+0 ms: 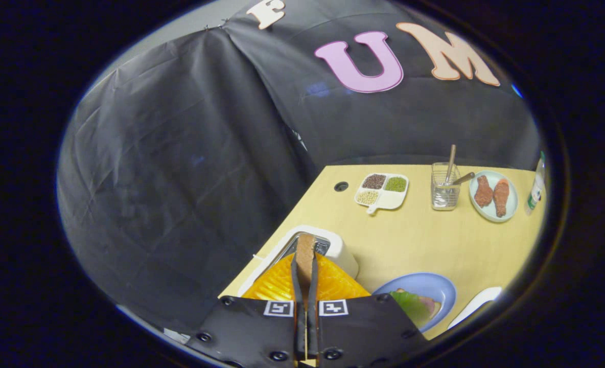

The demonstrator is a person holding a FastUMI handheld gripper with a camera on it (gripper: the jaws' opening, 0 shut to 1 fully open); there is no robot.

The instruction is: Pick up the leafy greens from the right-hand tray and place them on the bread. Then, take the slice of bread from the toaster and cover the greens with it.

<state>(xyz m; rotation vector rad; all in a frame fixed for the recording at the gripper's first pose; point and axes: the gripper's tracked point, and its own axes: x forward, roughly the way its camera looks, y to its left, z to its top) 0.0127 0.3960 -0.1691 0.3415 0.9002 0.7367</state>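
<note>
1. Our claw (305,278) is closed almost fully, its two fingers pressing the flat sides of the bread slice (305,250), which stands on edge between them.
2. The slice's top end pokes out just ahead of the fingertips, over the slot of the white toaster (339,246) directly below.
3. At about 4 o'clock from the claw sits a blue plate (438,286) bearing the leafy greens (407,302); something pale lies under them, though we cannot tell whether it is bread.
4. Just beyond that plate, still around 4 o'clock, we see the edge of a white tray (473,306).
5. Farther out on the wooden table (425,240), near 1 o'clock, is a divided white dish (381,191) with grains.
6. Toward 2 o'clock stand a clear cup (444,193) holding sticks and a pale plate (493,197) with two drumsticks (491,194).
</note>
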